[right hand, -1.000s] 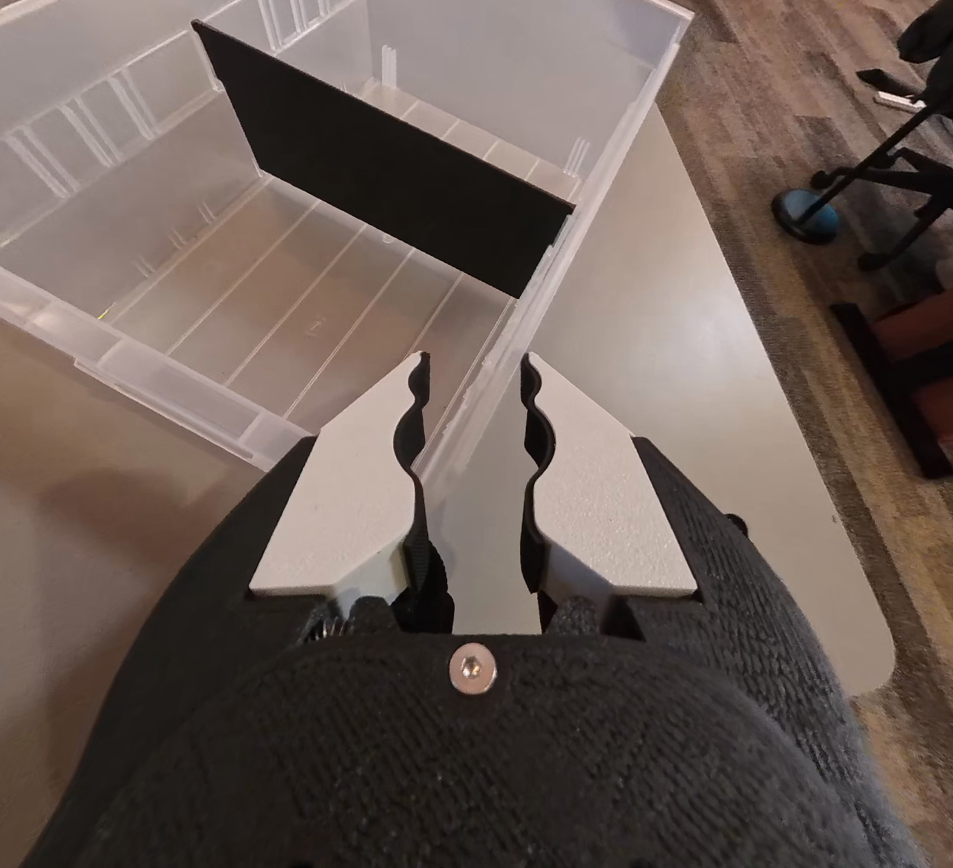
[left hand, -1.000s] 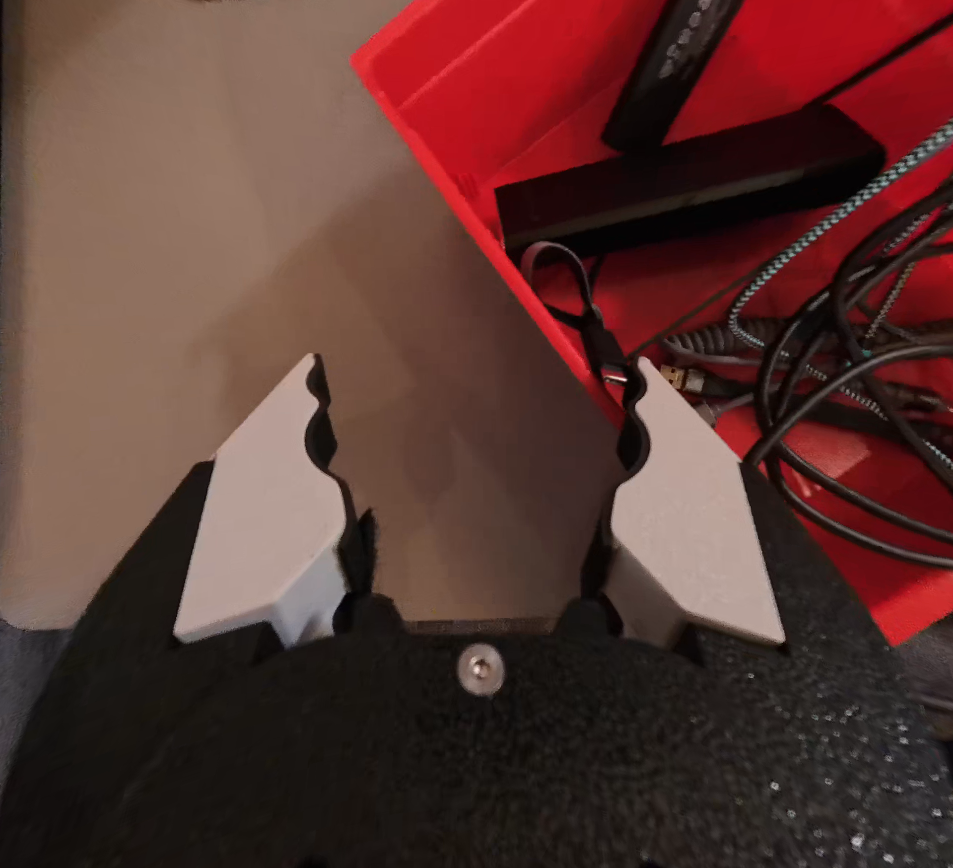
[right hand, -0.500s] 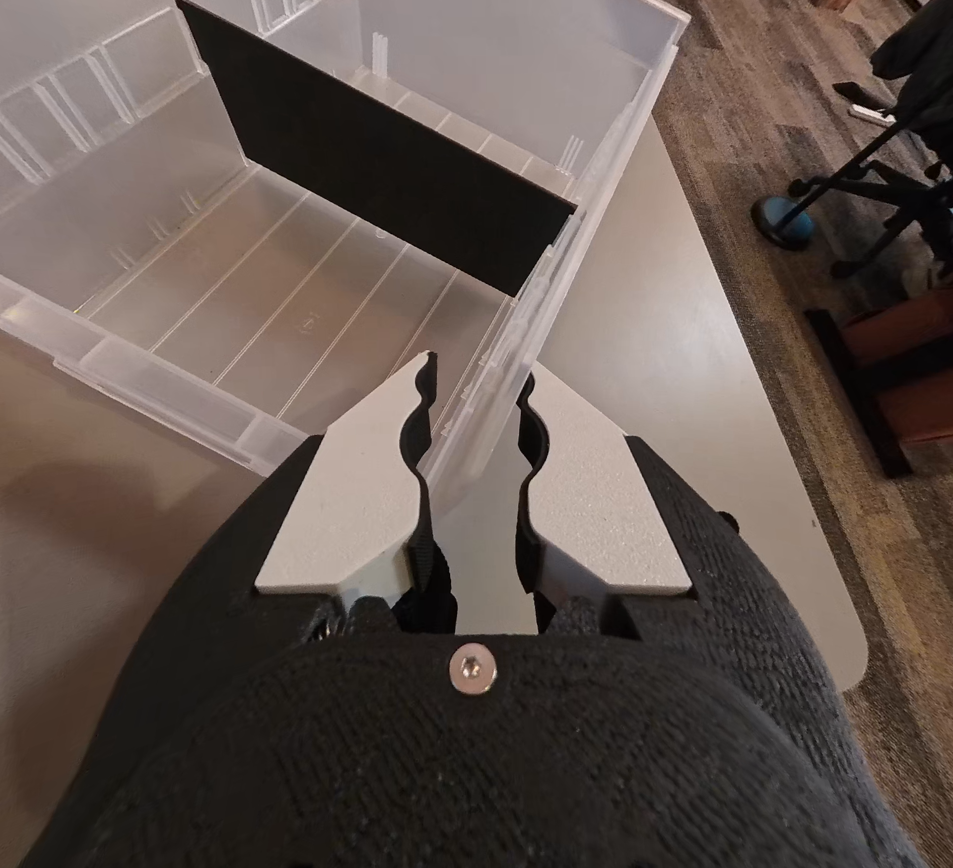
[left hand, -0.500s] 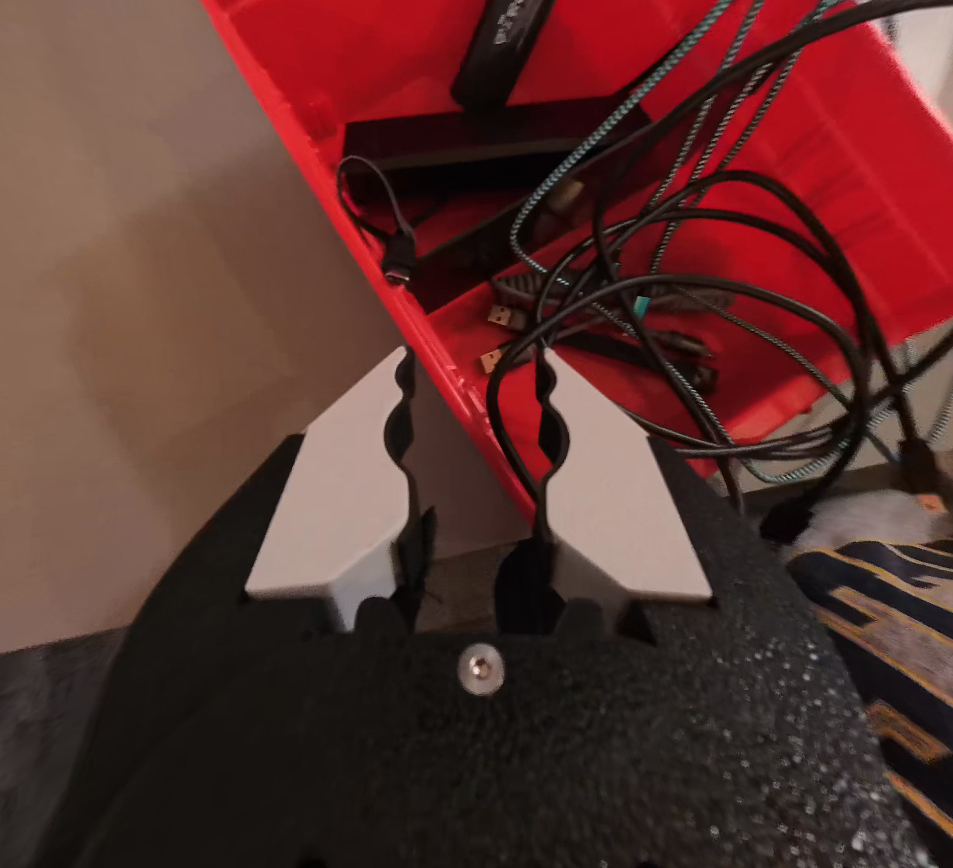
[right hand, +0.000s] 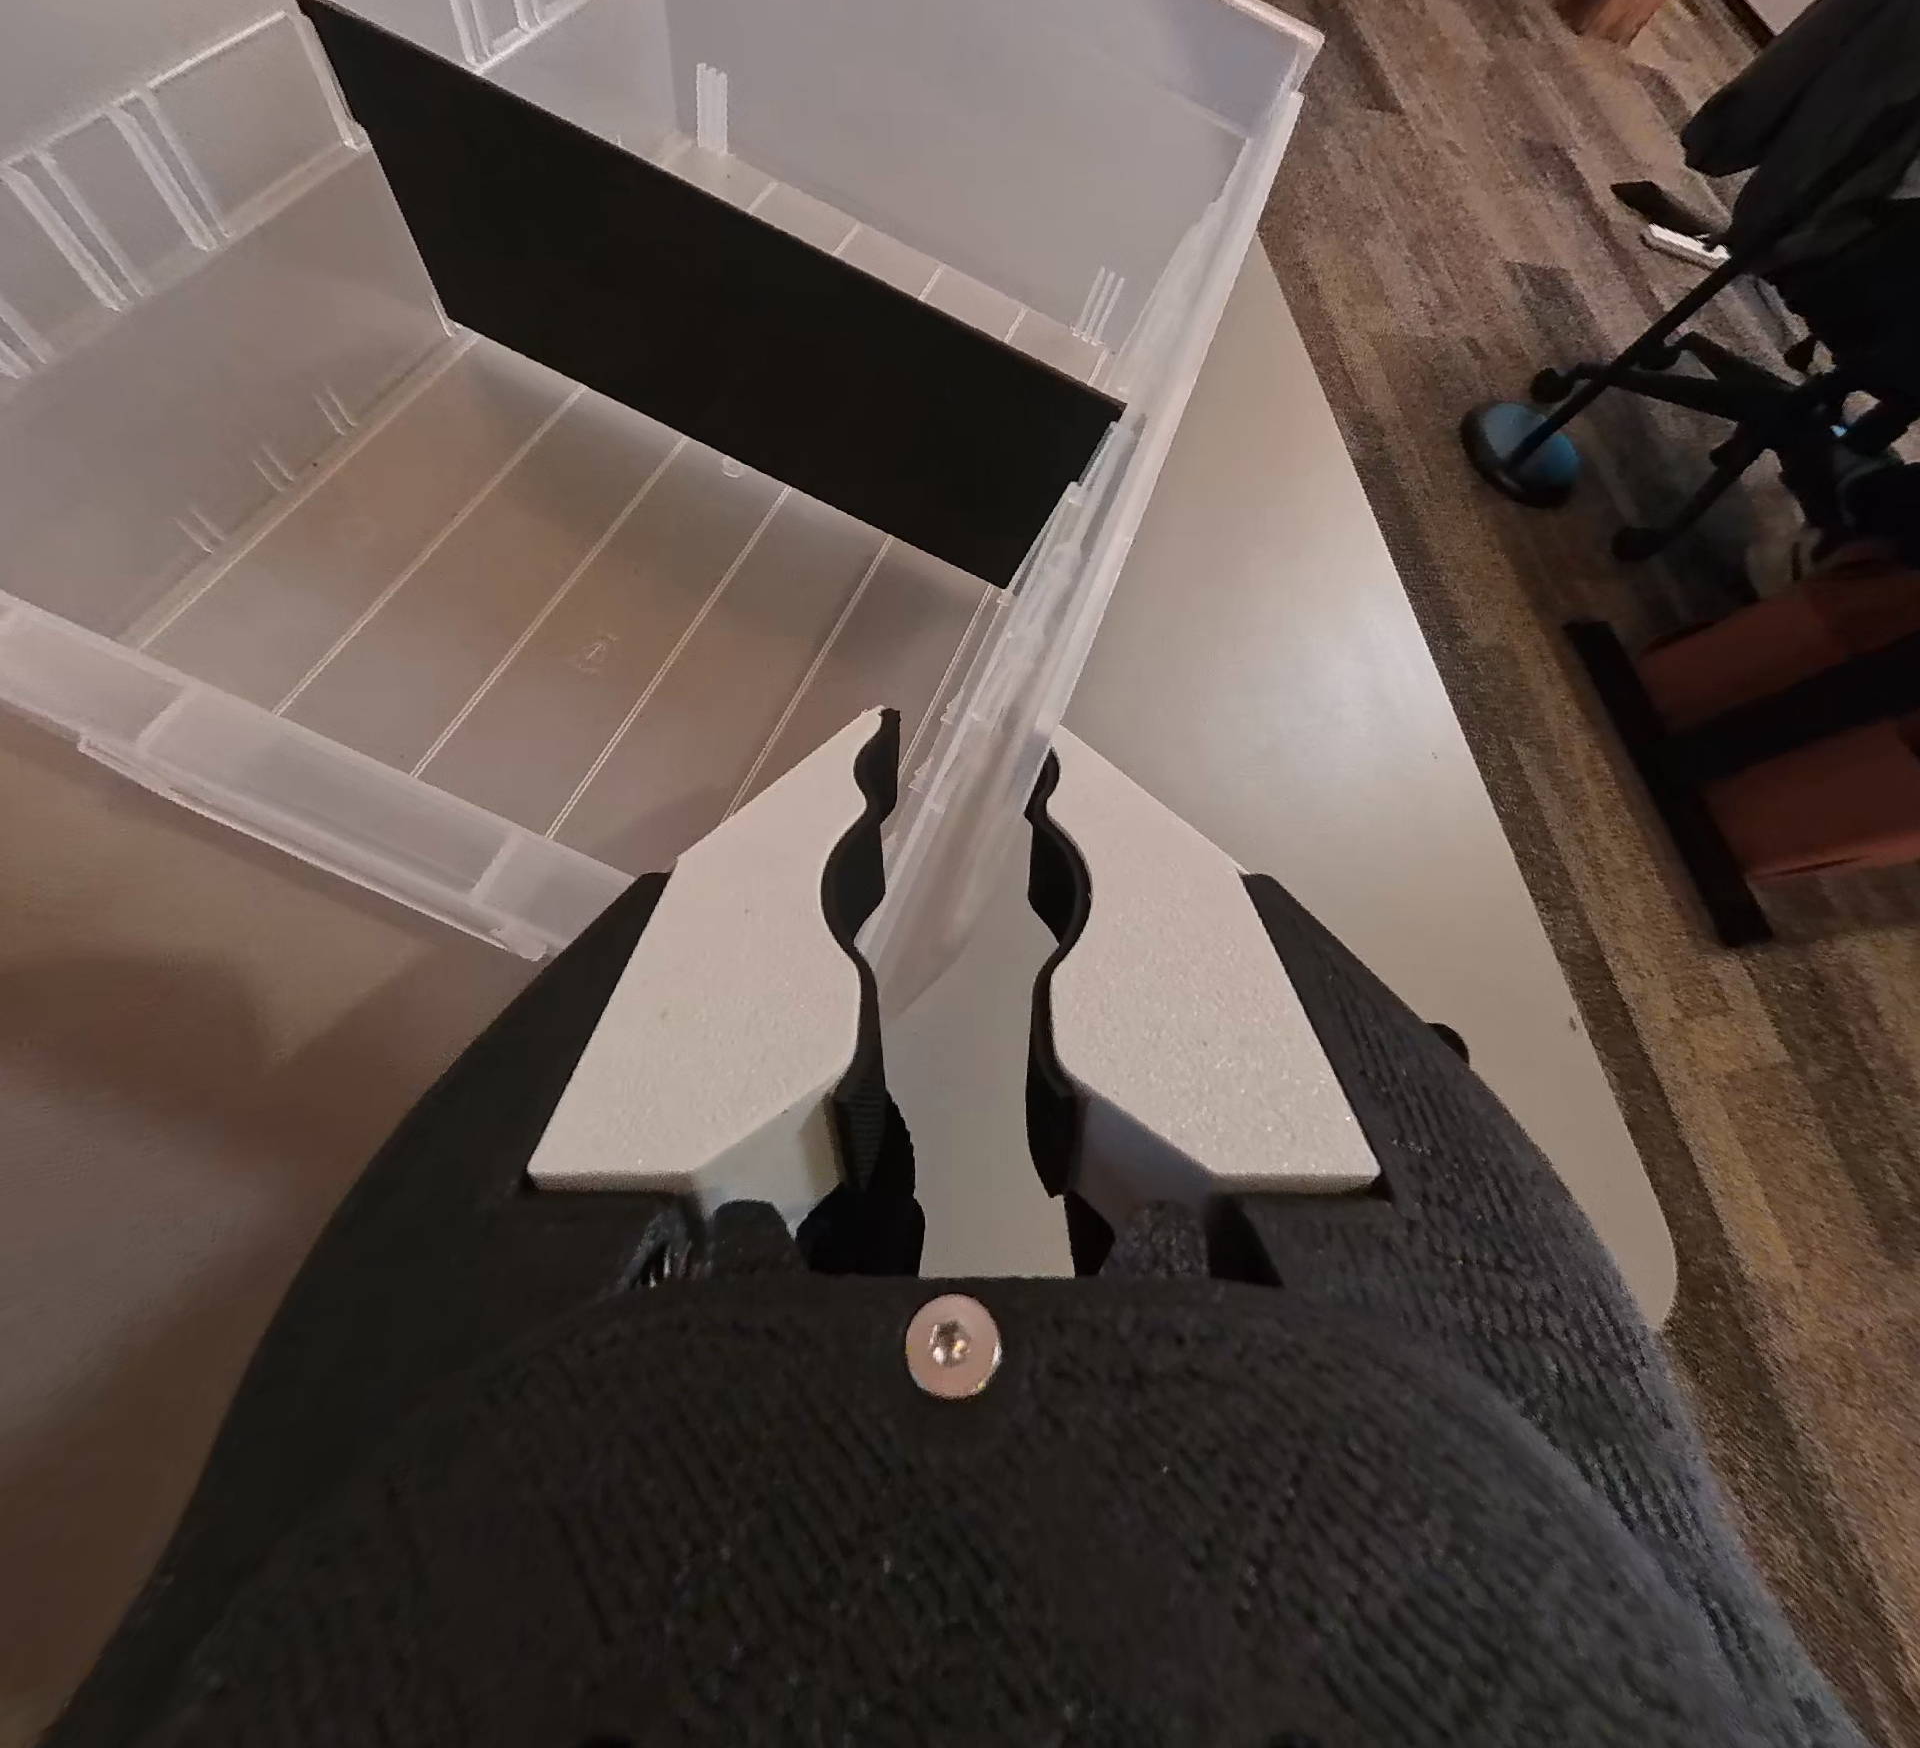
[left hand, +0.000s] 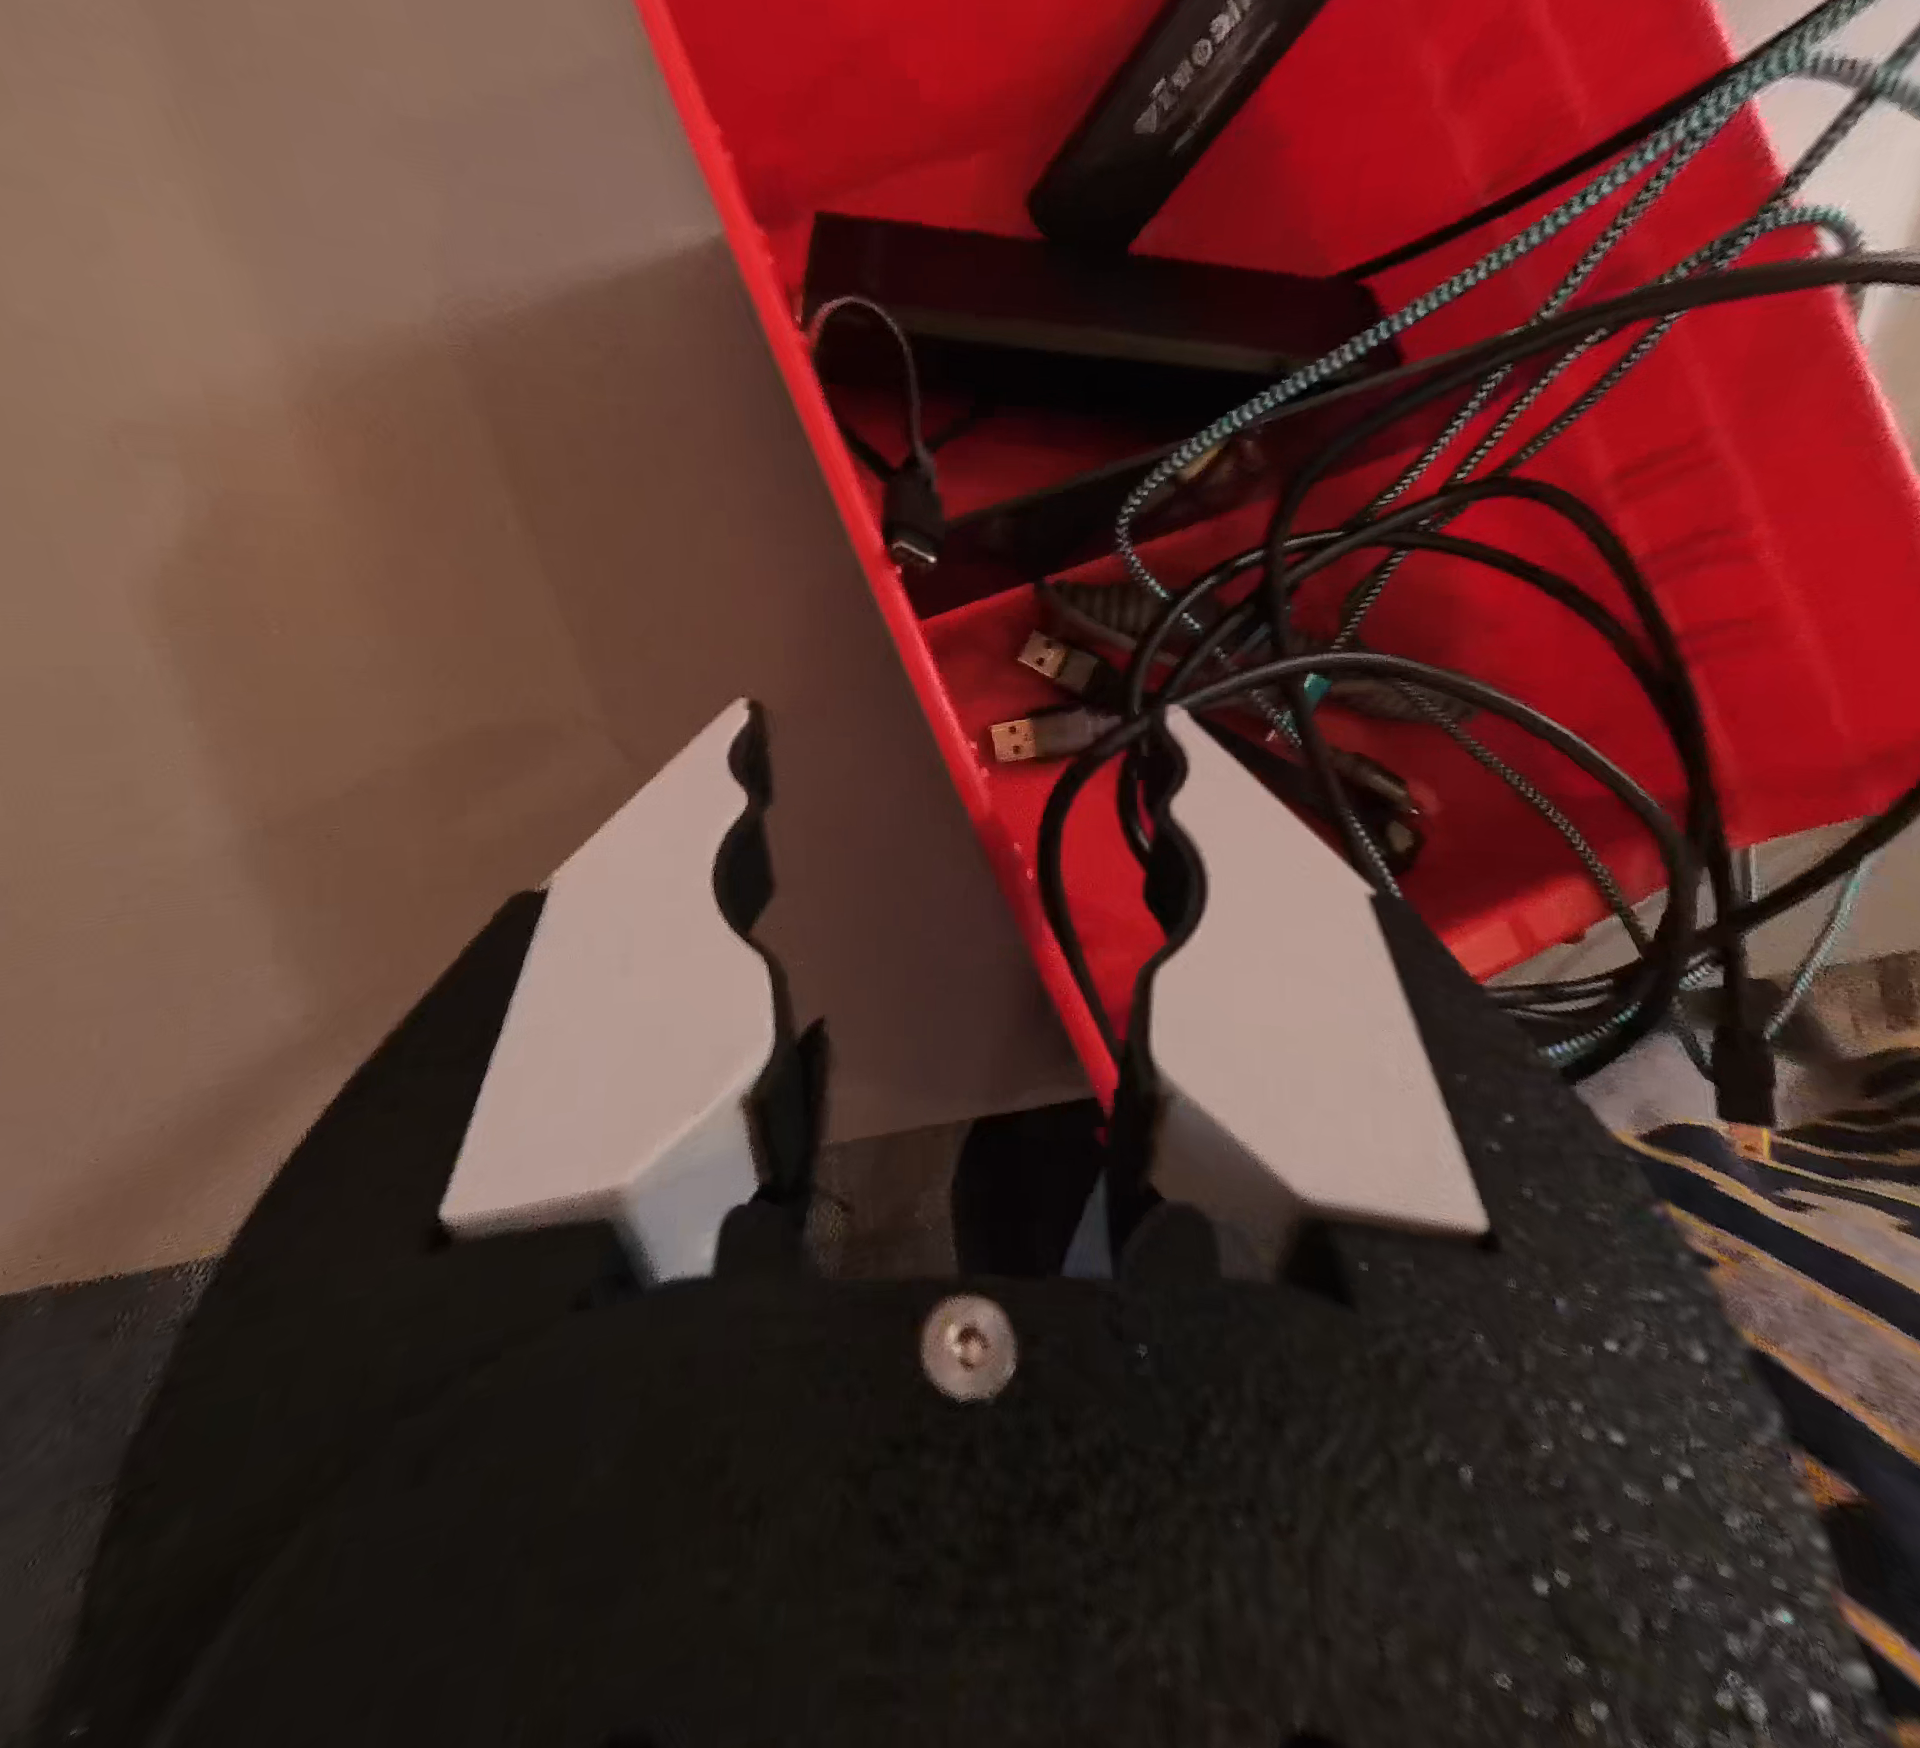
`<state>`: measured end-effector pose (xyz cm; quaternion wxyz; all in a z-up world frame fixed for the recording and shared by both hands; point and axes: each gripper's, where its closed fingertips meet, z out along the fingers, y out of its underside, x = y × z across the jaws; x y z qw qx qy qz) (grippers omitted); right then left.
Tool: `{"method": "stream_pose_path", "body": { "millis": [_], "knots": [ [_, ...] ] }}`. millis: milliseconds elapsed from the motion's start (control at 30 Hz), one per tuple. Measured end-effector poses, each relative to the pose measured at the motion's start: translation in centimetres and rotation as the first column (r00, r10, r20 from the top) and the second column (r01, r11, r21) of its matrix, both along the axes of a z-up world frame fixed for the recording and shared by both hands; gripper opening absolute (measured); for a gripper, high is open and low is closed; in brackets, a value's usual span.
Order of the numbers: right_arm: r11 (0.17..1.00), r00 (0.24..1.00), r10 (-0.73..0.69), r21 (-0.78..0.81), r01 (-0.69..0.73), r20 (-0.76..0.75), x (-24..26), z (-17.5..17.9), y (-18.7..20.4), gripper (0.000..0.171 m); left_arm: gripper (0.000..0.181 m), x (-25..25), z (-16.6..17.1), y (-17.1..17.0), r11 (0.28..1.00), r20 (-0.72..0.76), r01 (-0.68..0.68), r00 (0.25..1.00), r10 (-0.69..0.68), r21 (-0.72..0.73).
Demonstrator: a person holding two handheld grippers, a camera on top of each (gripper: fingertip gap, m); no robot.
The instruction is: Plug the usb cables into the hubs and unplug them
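Left wrist view: the left gripper (left hand: 961, 732) stands wide apart astride the side wall of the red bin (left hand: 831, 410), gripping nothing; the bin holds black hubs (left hand: 1216, 46) and tangled usb cables (left hand: 1351, 618). Right wrist view: the right gripper (right hand: 966, 742) is narrowly parted around the side wall of the clear bin (right hand: 997, 763), which rests on the table (right hand: 1299, 659); whether the fingers pinch the wall cannot be told.

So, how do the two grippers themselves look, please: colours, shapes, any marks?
The left gripper and the right gripper look alike: two pale grey, wedge-shaped fingers with wavy black inner pads, on a rough, speckled black body with one silver screw in the middle. No writing or cable of their own shows.
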<state>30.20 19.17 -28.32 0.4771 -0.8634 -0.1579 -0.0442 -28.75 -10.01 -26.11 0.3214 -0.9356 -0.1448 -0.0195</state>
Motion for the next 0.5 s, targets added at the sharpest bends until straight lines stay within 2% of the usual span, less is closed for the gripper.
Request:
{"method": "stream_pose_path", "body": {
  "millis": [33, 167, 300, 333, 400, 500],
  "knots": [
    [1.000, 1.000, 0.000, 0.001, 0.000, -0.002, 0.0, 0.0, 0.0, 0.021, 0.072, -0.4, 0.1, -0.1, 1.000, -0.016, -0.018, 1.000, 0.018, -0.002],
    [1.000, 1.000, -0.004, 0.002, 0.004, 0.005, 0.0, 0.0, 0.1, 0.020, 0.076, -1.1, -1.8, -0.2, 0.993, -0.051, -0.047, 0.998, 0.041, -0.113],
    [1.000, 1.000, -0.008, 0.007, 0.008, 0.024, 0.0, 0.0, 0.1, 0.021, 0.065, -1.4, -3.6, 0.8, 0.978, -0.131, -0.052, 0.991, 0.026, -0.201],
    [1.000, 1.000, -0.007, 0.010, 0.007, 0.025, 0.0, 0.0, 0.1, 0.021, 0.059, -1.0, -4.2, 1.1, 0.976, -0.118, -0.038, 0.993, 0.013, -0.215],
    [1.000, 1.000, -0.003, 0.014, 0.002, 0.015, 0.0, 0.0, 0.2, 0.020, 0.026, -0.3, -4.8, 1.7, 0.975, -0.082, 0.006, 0.996, -0.024, -0.221],
    [1.000, 1.000, 0.010, 0.012, -0.010, -0.018, -0.1, 0.0, 0.2, 0.018, 0.012, -1.7, -4.6, 1.8, 0.978, -0.114, -0.032, 0.993, 0.008, -0.204]
  ]
}}
